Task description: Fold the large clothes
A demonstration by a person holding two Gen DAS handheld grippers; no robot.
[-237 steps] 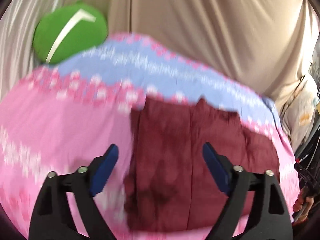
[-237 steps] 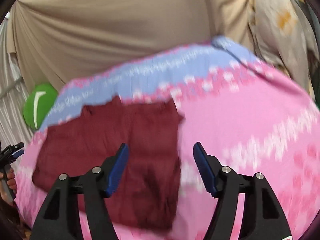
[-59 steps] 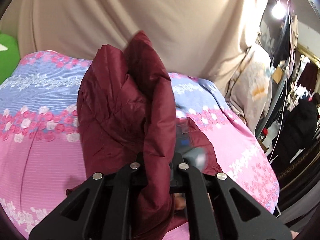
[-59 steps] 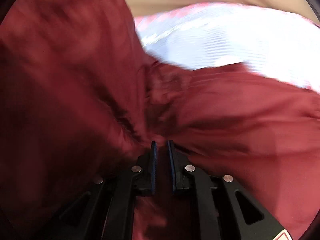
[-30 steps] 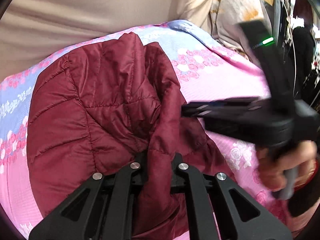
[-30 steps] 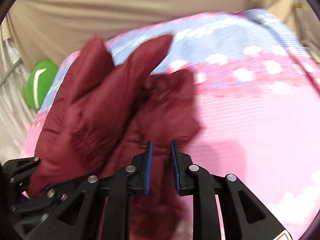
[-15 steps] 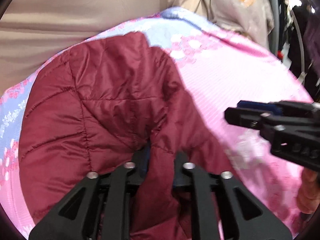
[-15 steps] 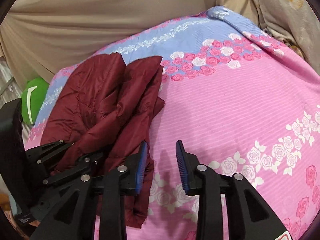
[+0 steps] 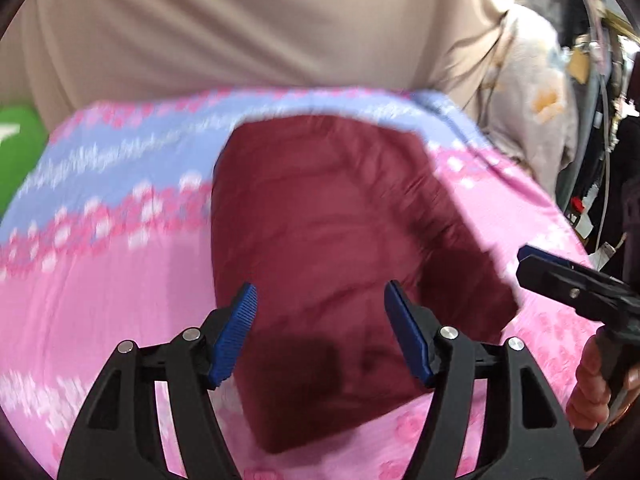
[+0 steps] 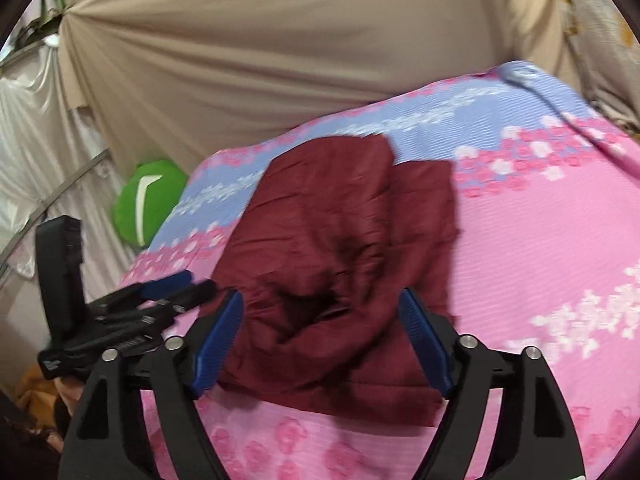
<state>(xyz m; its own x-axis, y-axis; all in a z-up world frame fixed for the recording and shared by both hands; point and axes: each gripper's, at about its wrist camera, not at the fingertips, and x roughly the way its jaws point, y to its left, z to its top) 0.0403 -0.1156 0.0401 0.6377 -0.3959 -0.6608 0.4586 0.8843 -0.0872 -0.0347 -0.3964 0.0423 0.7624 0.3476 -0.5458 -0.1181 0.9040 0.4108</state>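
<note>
A dark red quilted jacket [image 9: 332, 240] lies folded in a compact bundle on the pink and blue flowered bedspread [image 9: 100, 288]. My left gripper [image 9: 320, 300] hovers above its near edge, jaws opening, nothing between the blue pads. In the right wrist view the same jacket [image 10: 348, 248] lies below my right gripper [image 10: 320, 308], whose jaws are also opening and hold nothing. The right gripper's tip [image 9: 560, 276] and the hand holding it show at the right edge of the left wrist view. The left gripper [image 10: 160, 292] shows at the left of the right wrist view.
A beige curtain [image 10: 280, 60] hangs behind the bed. A green cushion [image 10: 144, 200] sits at the bed's far left corner. A pale flowered cloth [image 9: 540, 100] and dark hanging clothes stand past the bed's right side.
Both grippers have let go of the jacket and spread apart. They have drawn back from it, and the jacket now lies flat and folded on the bedspread.
</note>
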